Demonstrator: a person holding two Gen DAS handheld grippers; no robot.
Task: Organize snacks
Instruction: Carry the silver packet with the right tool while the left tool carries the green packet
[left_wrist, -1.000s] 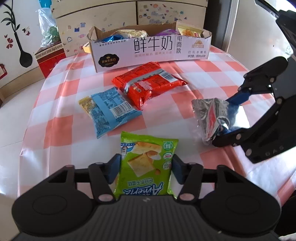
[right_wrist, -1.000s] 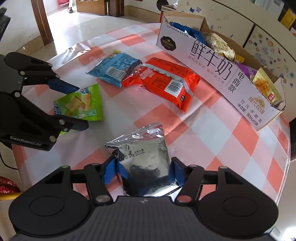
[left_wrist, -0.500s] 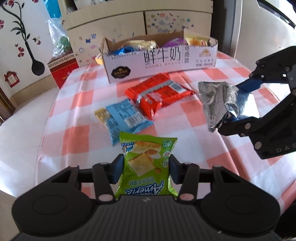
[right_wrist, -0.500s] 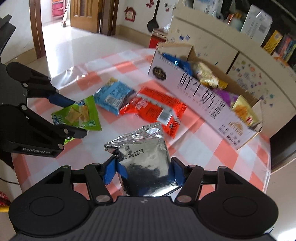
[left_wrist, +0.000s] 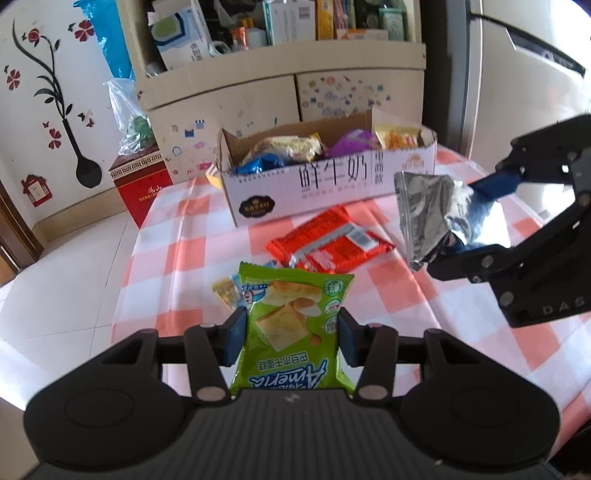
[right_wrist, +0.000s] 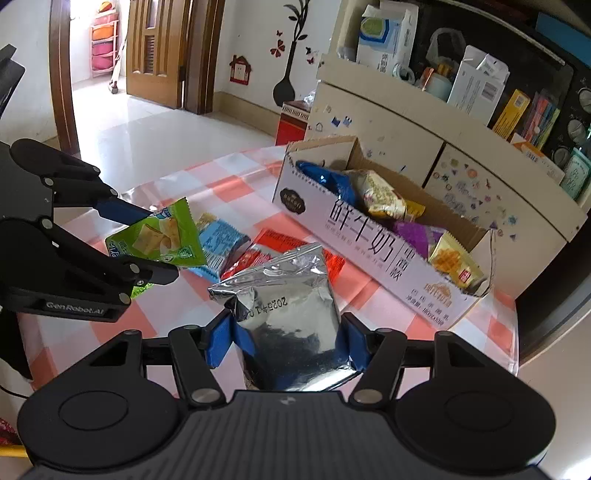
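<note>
Sitting at the far side of the checked table (left_wrist: 177, 236), the open box (left_wrist: 332, 181) holds blue, yellow, purple and orange packets. Left gripper (left_wrist: 291, 334) jaws pinch a green packet (left_wrist: 291, 328) above the table; right gripper (right_wrist: 288, 341) jaws clamp a silver packet (right_wrist: 288, 310). Red packet (left_wrist: 328, 245) and blue packet (right_wrist: 221, 240) lie before the box.

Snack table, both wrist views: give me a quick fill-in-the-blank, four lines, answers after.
1. The left gripper holds a ____ snack packet.
2. The right gripper holds a ____ foil packet.
3. The red packet lies on the checked ____.
4. The cardboard box already holds ____.

Answers: green; silver; tablecloth; snacks
</note>
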